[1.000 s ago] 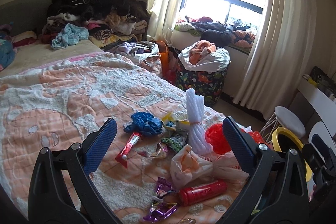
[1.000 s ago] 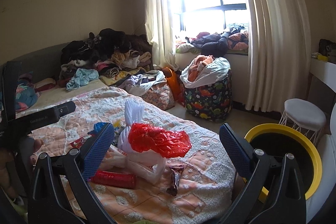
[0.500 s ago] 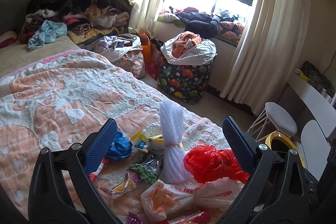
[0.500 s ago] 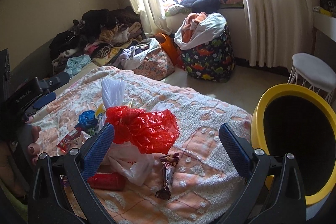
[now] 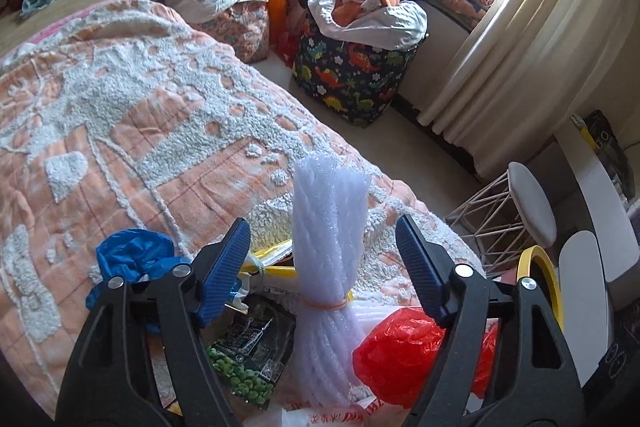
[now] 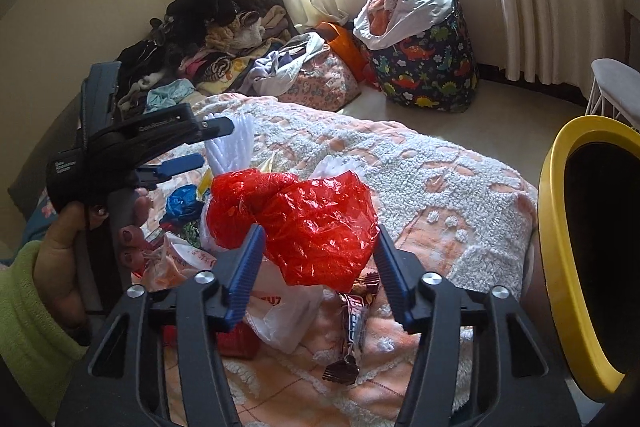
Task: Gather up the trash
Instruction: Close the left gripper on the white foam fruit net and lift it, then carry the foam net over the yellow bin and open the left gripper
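Left hand-held gripper: jaws have just been closing and straddle the white foam-net bundle tied with a rubber band; the pads stand clear of it on both sides, so nothing is clamped. Right hand-held gripper: jaws have likewise just been closing, one on each side of the crumpled red plastic bag; from this view it cannot be told whether the pads press the bag.

In the left wrist view, a blue plastic wad lies at 9 o'clock from the bundle, a black green-pea snack packet at 7 o'clock. In the right wrist view, a brown candy wrapper lies at 6 o'clock from the red bag, a white printed plastic bag at 7 o'clock. All rest on the orange-and-white tufted bedspread. The yellow-rimmed black bin stands at 3 o'clock, beside the bed.
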The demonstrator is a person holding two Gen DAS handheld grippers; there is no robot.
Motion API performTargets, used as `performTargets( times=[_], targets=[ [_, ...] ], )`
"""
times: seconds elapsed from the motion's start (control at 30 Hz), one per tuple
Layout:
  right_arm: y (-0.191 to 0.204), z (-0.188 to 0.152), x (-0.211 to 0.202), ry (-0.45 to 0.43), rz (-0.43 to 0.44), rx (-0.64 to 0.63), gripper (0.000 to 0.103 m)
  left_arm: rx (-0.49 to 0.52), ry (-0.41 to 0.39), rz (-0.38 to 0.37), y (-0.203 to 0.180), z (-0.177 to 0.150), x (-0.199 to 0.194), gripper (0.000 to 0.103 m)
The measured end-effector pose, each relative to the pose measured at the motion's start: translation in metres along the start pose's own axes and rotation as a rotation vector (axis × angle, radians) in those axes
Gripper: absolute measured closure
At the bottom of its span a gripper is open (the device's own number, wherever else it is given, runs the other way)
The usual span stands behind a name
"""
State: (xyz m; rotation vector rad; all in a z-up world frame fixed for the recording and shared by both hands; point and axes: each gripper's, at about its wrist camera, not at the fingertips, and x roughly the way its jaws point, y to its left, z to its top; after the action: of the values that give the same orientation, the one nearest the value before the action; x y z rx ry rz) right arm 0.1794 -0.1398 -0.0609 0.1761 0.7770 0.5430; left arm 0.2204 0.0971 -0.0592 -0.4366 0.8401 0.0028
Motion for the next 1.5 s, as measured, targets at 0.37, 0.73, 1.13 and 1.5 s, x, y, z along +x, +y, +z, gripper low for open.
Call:
performTargets(
  times=[0.37, 0.73, 1.13, 1.5],
  targets=[
    [0.007, 0.007, -0.029, -0.060, 0.050, -0.059, 0.097, -0.026, -0.013, -0.058, -0.005, -0.007, -0.015, 0.093],
    [-0.003, 0.025, -0.094, -0.227, 0.086, -0.068, 0.100, 0.026, -0.159, -0.099, -0.041, -0.006, -0.072, 0.094],
    [-0.056, 0.029, -0.143, -0.343, -0.005, 0.029, 0.100, 0.086, -0.184, -0.162, -0.088, -0.018, -0.084, 0.094],
    [-0.088, 0.017, -0.167, -0.381, -0.082, 0.090, 0.100, 0.155, -0.148, -0.237, -0.145, -0.041, -0.075, 0.094]
  ],
)
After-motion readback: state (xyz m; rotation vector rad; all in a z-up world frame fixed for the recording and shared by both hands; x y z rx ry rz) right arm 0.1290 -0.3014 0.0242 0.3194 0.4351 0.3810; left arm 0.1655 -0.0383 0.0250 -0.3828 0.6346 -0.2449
